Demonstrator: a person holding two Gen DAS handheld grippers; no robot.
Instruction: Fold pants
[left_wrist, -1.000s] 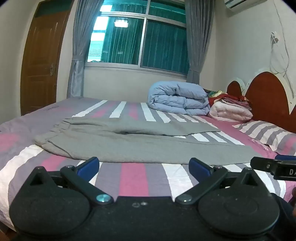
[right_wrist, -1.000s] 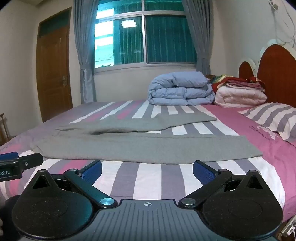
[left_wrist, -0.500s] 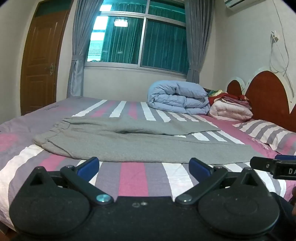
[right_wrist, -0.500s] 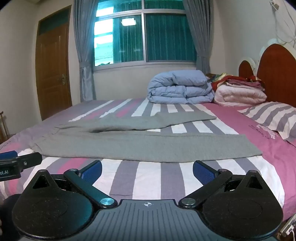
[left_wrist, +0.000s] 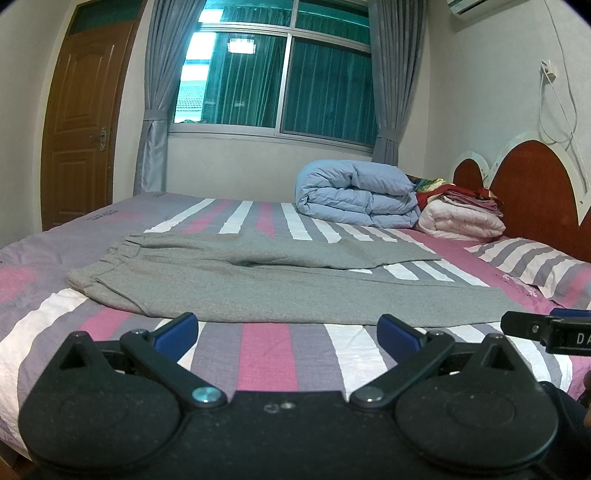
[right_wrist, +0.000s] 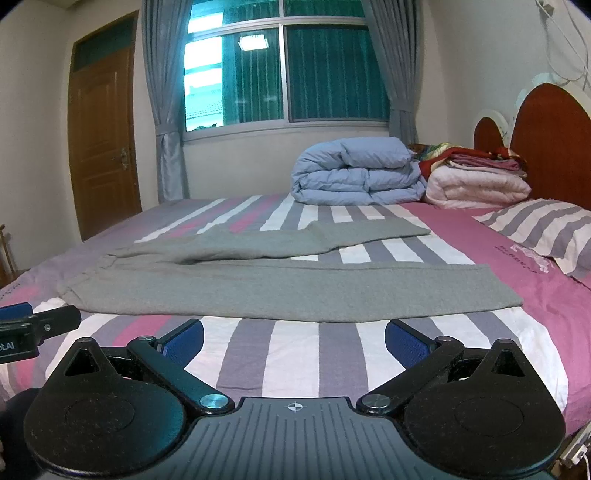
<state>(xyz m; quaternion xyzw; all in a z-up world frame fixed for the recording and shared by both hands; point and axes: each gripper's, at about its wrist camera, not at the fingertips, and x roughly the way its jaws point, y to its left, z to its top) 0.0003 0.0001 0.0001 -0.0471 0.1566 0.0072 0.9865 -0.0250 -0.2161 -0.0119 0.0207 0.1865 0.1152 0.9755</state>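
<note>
We are holding two hand-held grippers just over the near edge of the bed (left_wrist: 269, 354), side by side. The left hand-held gripper (left_wrist: 287, 326) is hanging with its two blue pads spread wide apart, gripping nothing, and the right hand-held gripper (right_wrist: 294, 334) is doing the same, its two blue pads also wide apart and bare. In the left wrist view the right one's tip is poking in at the right edge; in the right wrist view the left one's tip is showing at the left edge.

We are looking at one pair of grey pants (left_wrist: 258, 291), lying flat across the striped bed just past the near edge, well short of the far edge. Its waistband is pointing toward the bed's left side, and its two legs are running toward the headboard (right_wrist: 550, 144) side: the nearer leg is lying straight along the near edge, the farther one is angling away from it.

At the far edge two folded bundles are sitting side by side: one blue quilt (right_wrist: 354, 171) and one pink quilt (right_wrist: 476, 184) with a few folded cloths stacked on top. One striped pillow (right_wrist: 543, 229) is resting beside the headboard.
</note>
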